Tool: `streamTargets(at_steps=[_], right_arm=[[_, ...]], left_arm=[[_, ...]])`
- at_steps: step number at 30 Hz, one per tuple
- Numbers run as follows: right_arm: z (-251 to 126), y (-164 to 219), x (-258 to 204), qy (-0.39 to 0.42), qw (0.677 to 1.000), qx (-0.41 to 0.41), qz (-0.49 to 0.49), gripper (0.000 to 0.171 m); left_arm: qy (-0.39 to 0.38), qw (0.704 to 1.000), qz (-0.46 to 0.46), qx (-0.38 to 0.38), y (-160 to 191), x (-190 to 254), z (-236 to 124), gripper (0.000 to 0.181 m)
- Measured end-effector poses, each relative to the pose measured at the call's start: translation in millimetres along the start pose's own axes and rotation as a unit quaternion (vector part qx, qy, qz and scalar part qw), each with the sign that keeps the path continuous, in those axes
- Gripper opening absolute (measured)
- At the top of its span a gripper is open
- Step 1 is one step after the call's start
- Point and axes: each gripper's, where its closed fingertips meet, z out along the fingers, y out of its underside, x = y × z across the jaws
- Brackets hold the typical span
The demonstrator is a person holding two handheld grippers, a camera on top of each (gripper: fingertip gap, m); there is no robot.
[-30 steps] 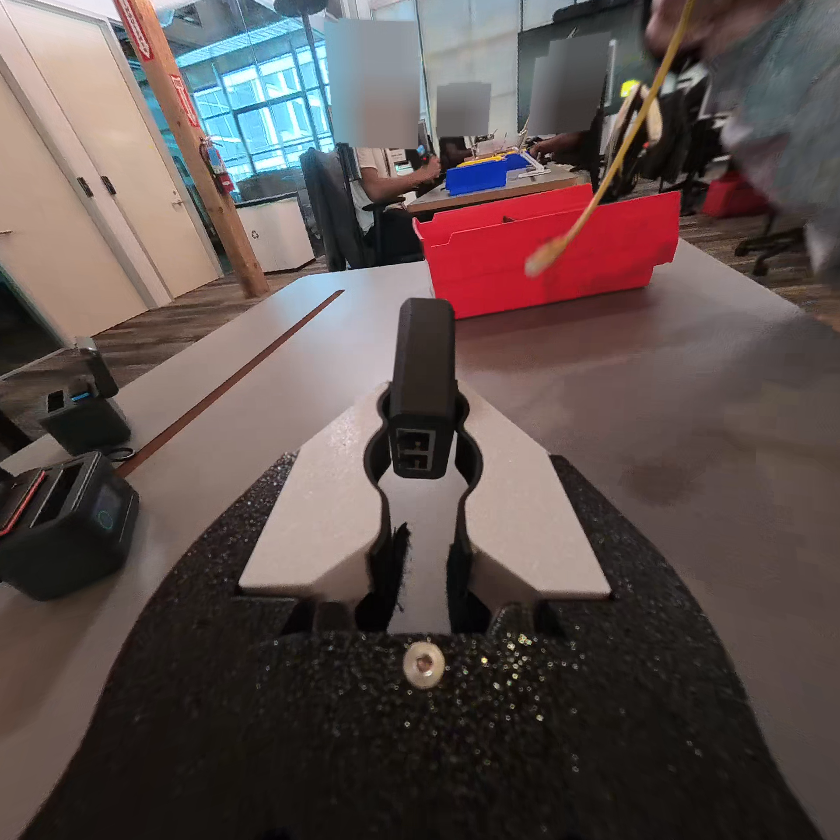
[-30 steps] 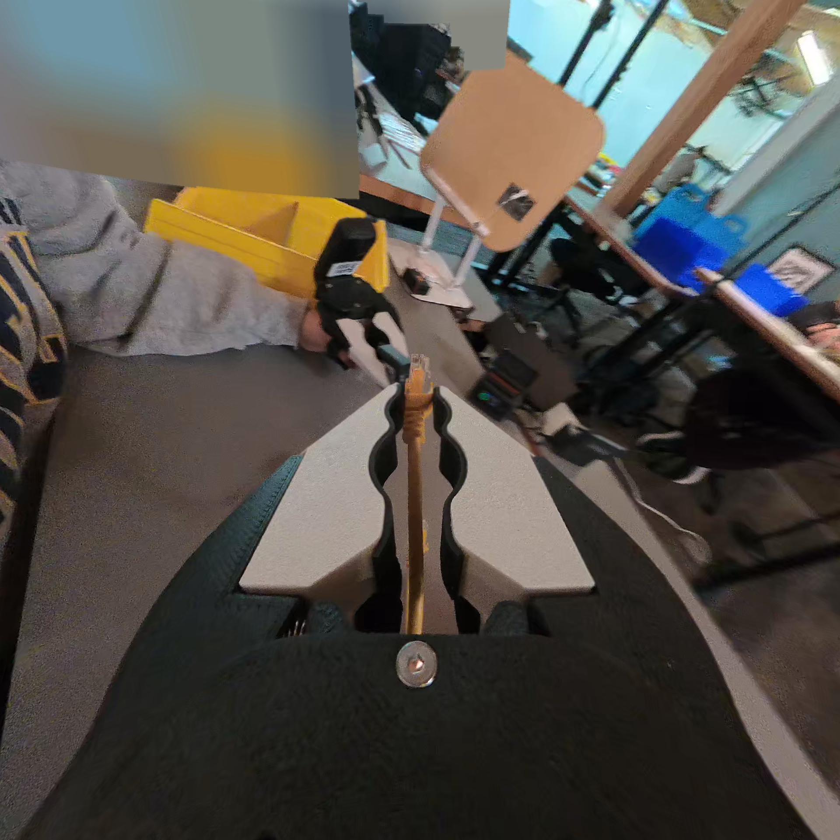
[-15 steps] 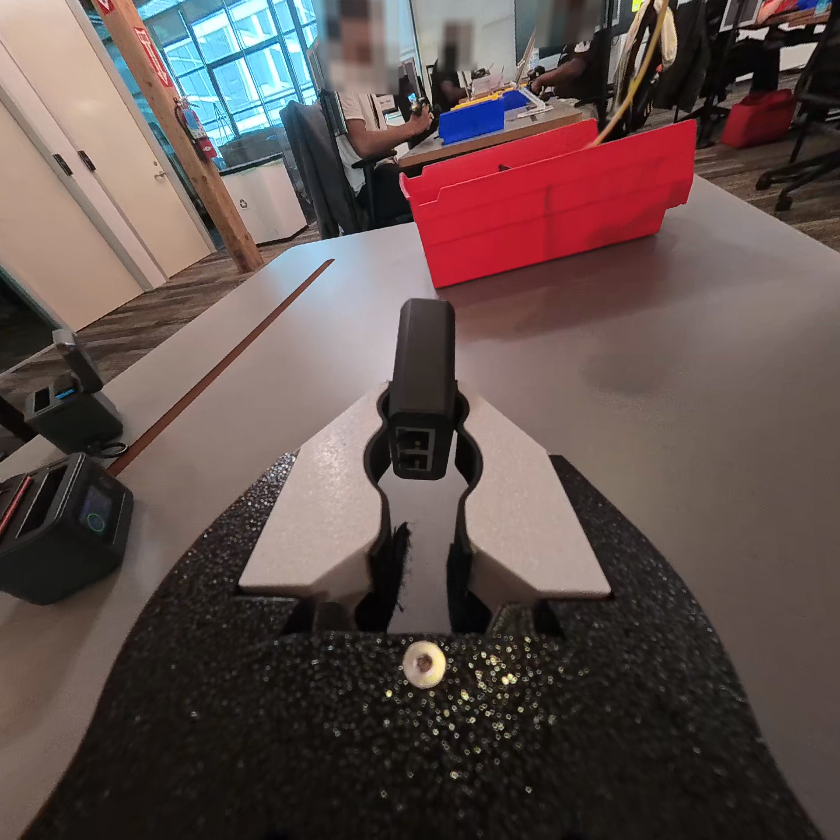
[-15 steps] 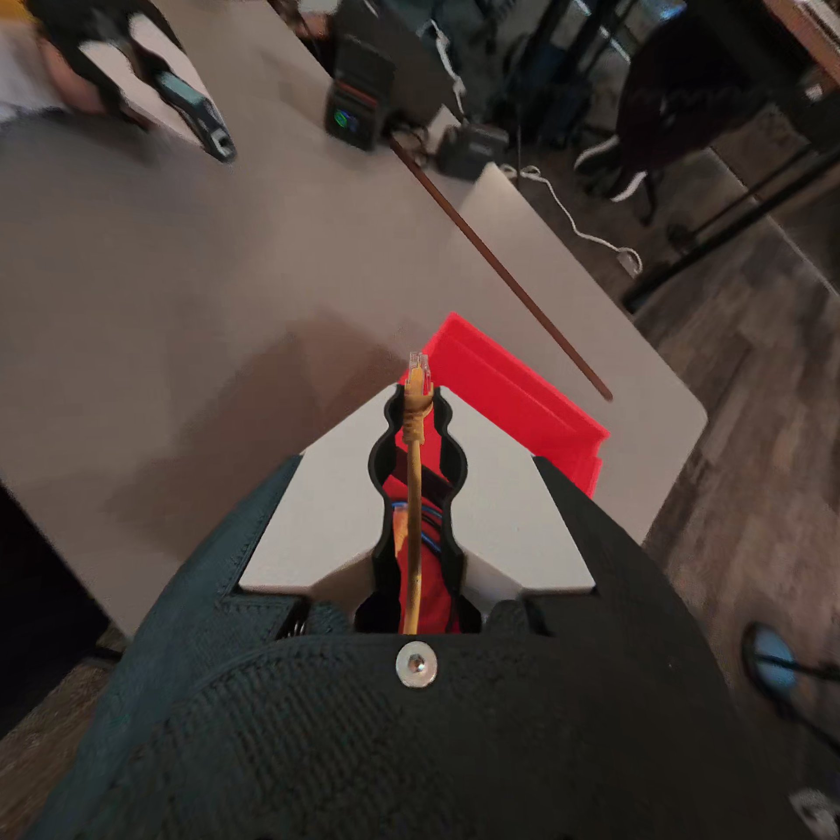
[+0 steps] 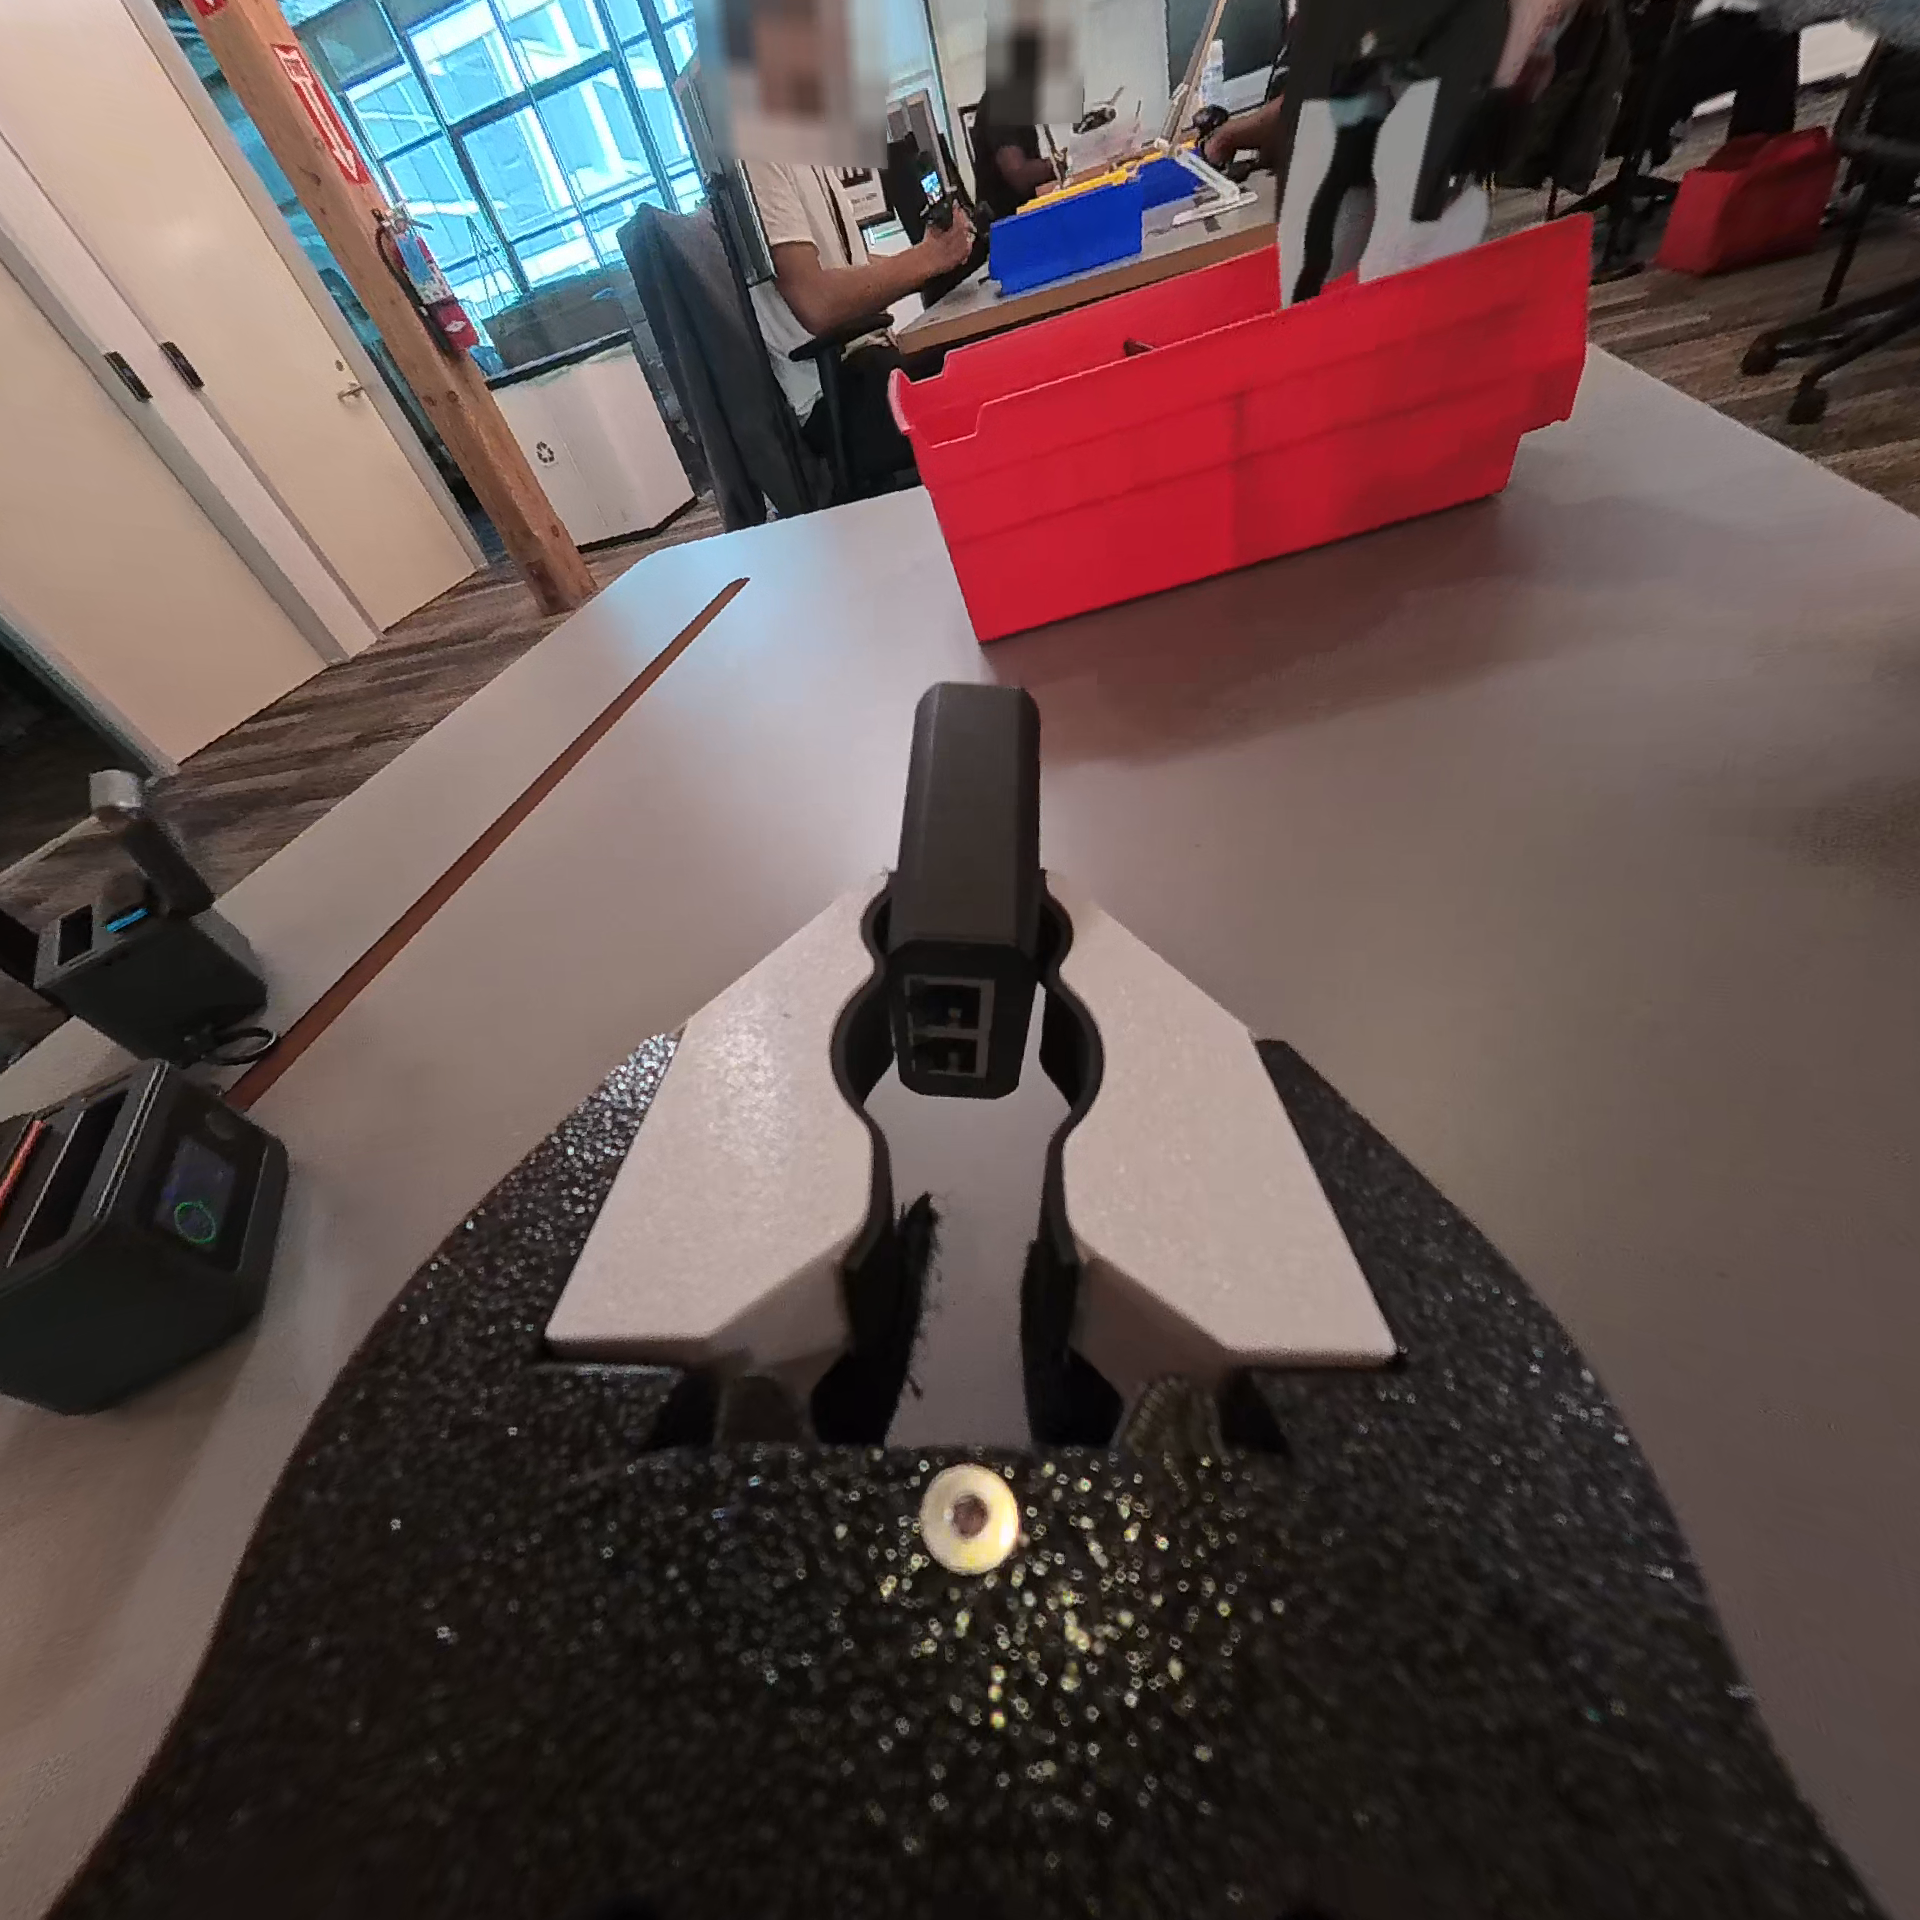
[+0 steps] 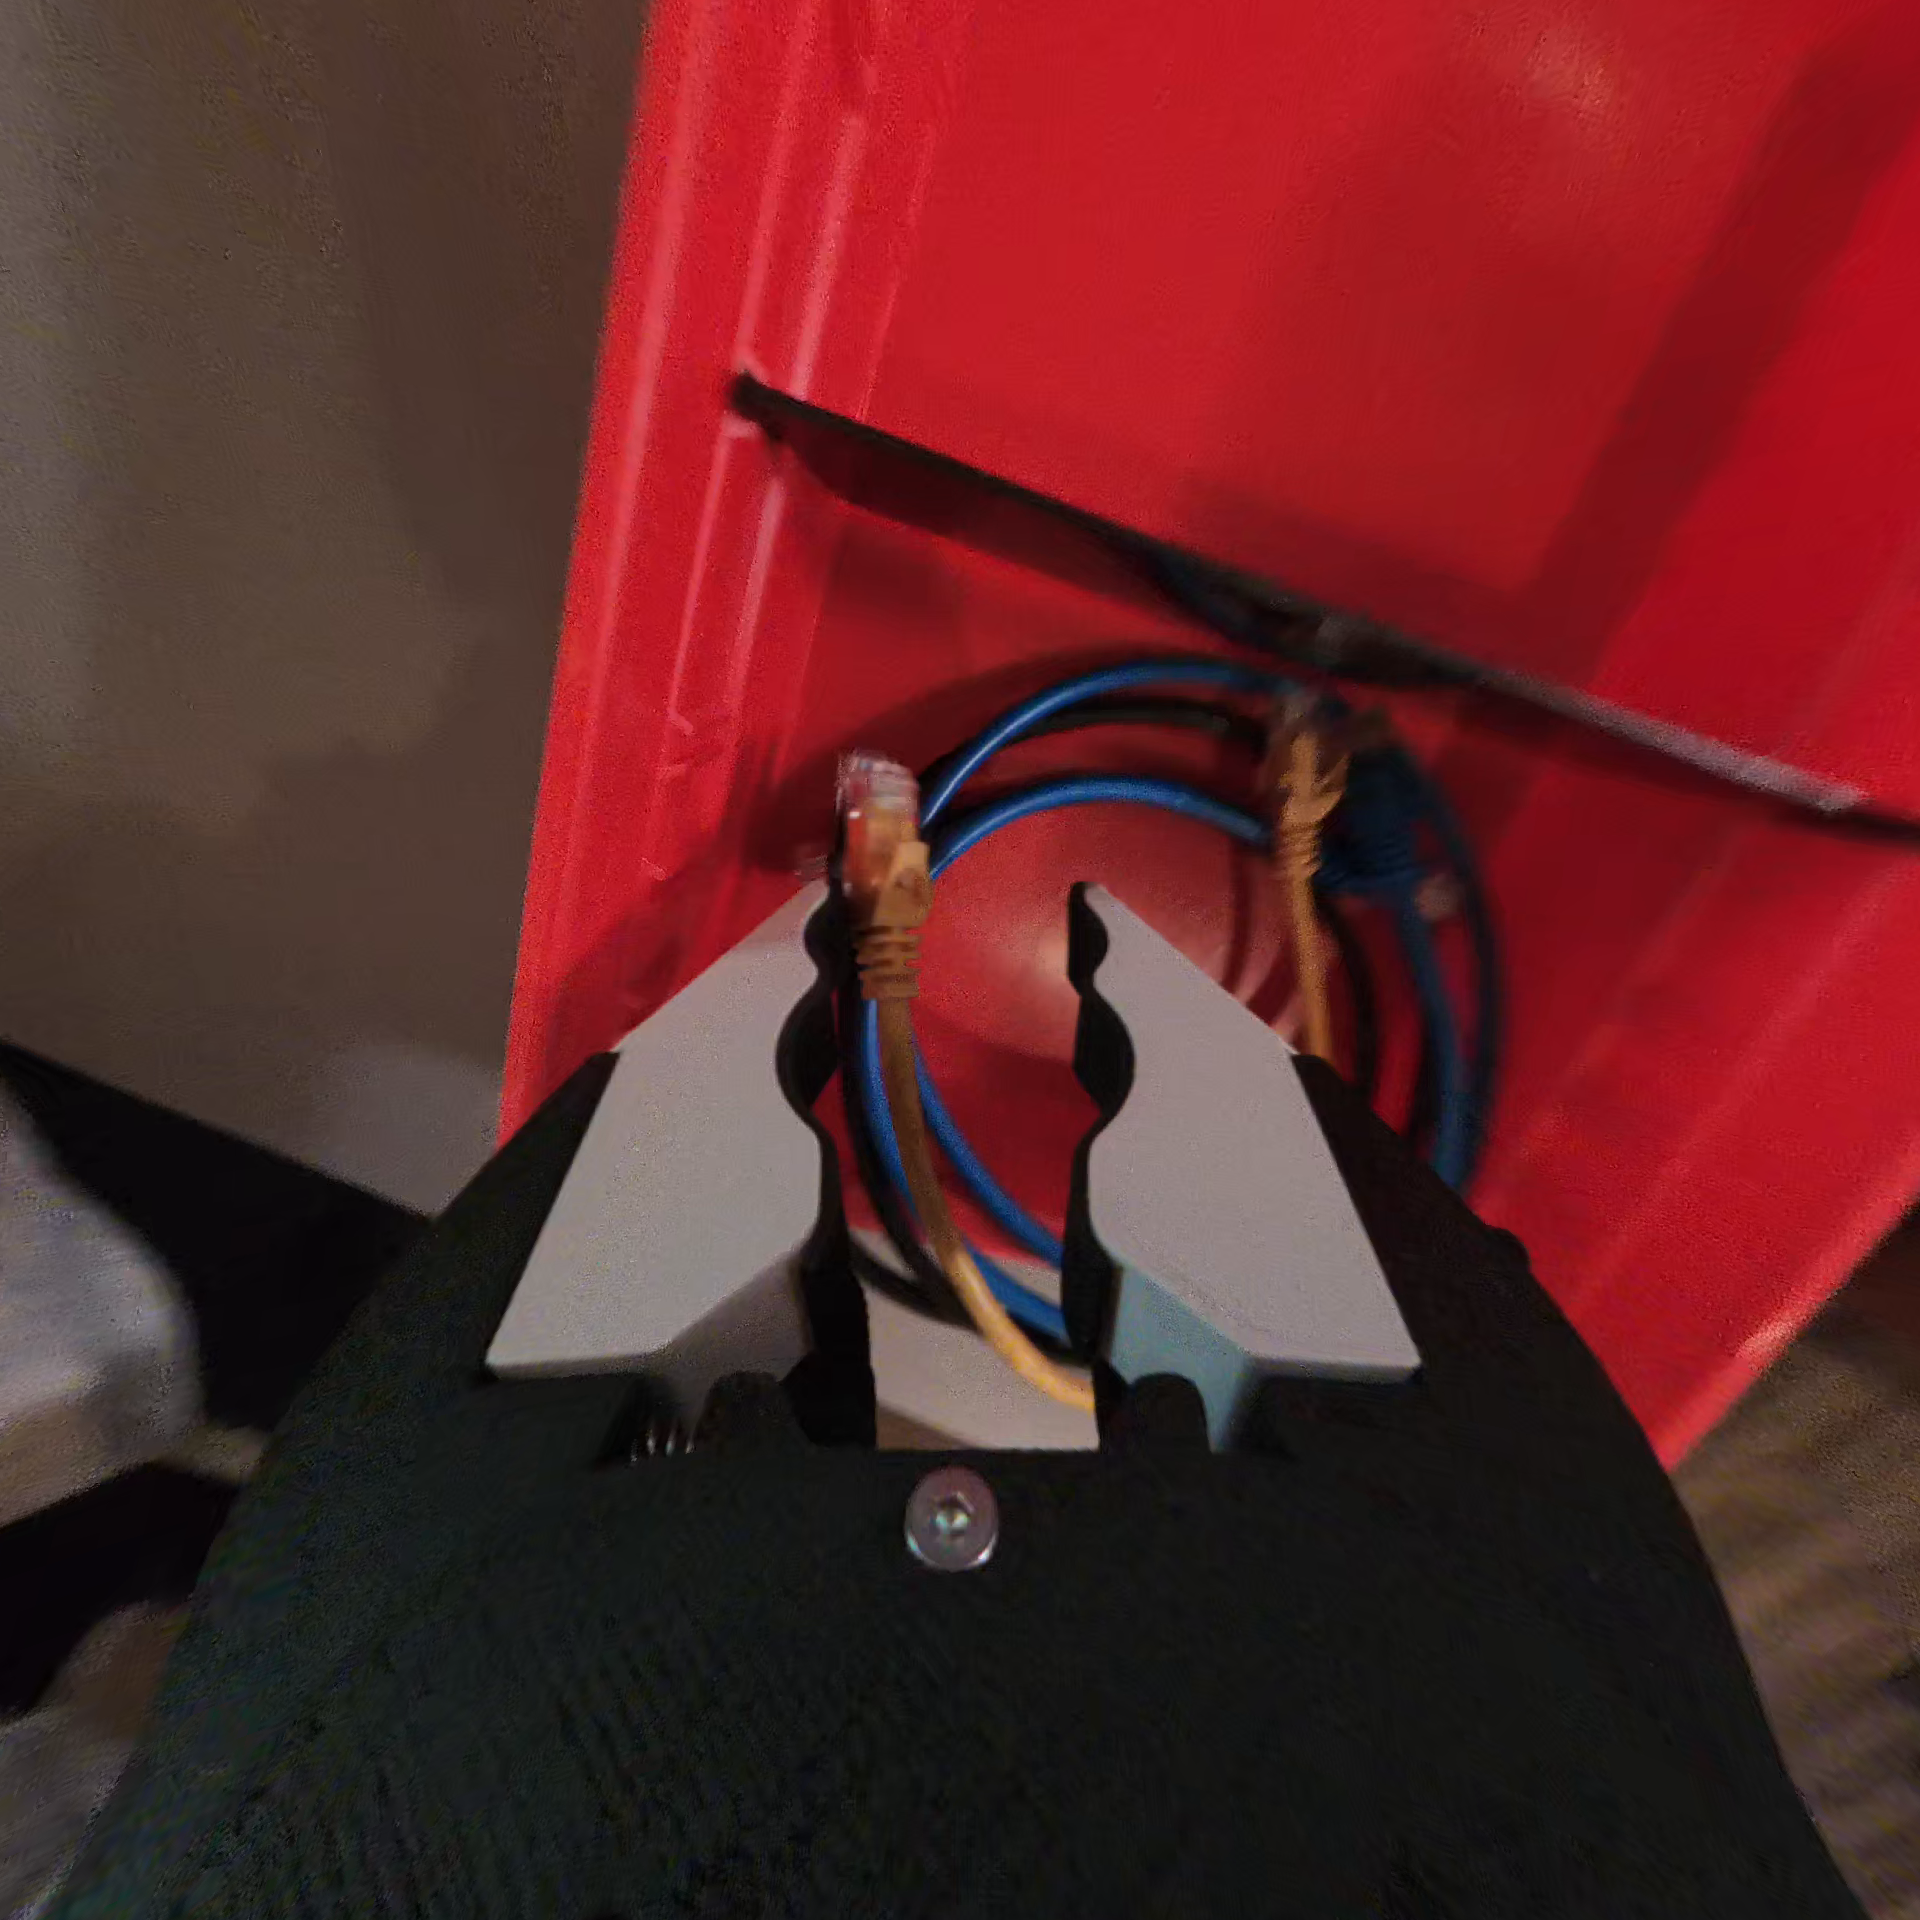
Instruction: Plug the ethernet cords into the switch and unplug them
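My left gripper [image 5: 966, 914] is shut on a small black switch [image 5: 968, 883] with two empty ports facing the camera, held over the grey table [image 5: 1455, 935]. My right gripper [image 6: 951, 904] is open, pointing down into the red bin [image 6: 1351, 312]. The yellow ethernet cord [image 6: 883, 904] rests loose against its left finger [image 6: 707, 1143], plug end up. A blue ethernet cord [image 6: 1039, 800] lies coiled in the bin with the yellow cord's other plug [image 6: 1304, 790]. In the left wrist view the right gripper [image 5: 1371, 197] shows above the red bin [image 5: 1247, 457].
Two black charger boxes [image 5: 125, 1236] stand at the table's left edge. A black divider [image 6: 1299, 613] crosses the bin. A seated person [image 5: 821, 249] and blue bins [image 5: 1070, 223] are at a desk behind.
My right gripper swung from over the table down into the red bin and opened, letting go of the yellow cord. My left gripper stays shut on the switch.
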Motion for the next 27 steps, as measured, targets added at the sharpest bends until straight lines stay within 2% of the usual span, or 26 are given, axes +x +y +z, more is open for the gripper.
streamTargets(at_steps=[1,3,5,8,11,13,15,18,21,22,24,27], right_arm=[[-1,4,-4,-0.027,0.999,-0.014,0.039,0.051],[-11,6,-9,-0.073,0.993,-0.012,0.095,0.064],[-31,-4,-6,-0.083,0.989,0.036,0.118,0.074],[-74,-24,22,0.006,0.984,0.142,0.11,0.088],[-131,-56,34,0.118,0.947,0.284,0.093,0.096],[-161,-86,3,0.114,0.911,0.391,0.064,0.099],[-172,-113,-47,0.056,0.882,0.466,0.039,0.107],[-157,-148,-129,-0.056,0.854,0.518,0.009,0.129],[-111,-171,-204,-0.159,0.855,0.494,-0.023,0.156],[-93,-176,-224,-0.187,0.859,0.476,-0.034,0.16],[-67,-184,-257,-0.234,0.856,0.457,-0.062,0.156],[-48,-190,-282,-0.303,0.842,0.442,-0.063,0.129]], left_arm=[[0.0,1.0,0.004,-0.002,1,1,1,0.021],[-0.001,1.0,0.009,-0.002,0,4,6,0.021],[0.001,1.0,0.02,0.003,-3,10,12,0.021],[0.001,0.999,0.048,-0.004,-4,20,21,0.021],[-0.017,0.997,0.078,0.004,-12,27,29,0.021],[-0.044,0.994,0.1,0.025,-24,31,32,0.021],[-0.084,0.987,0.132,0.047,-39,34,34,0.021],[-0.138,0.97,0.182,0.079,-60,44,34,0.021],[-0.14,0.96,0.221,0.103,-73,65,36,0.021],[-0.134,0.958,0.226,0.111,-76,71,37,0.021],[-0.11,0.959,0.232,0.119,-78,84,40,0.021],[-0.066,0.957,0.246,0.137,-79,101,41,0.021]])
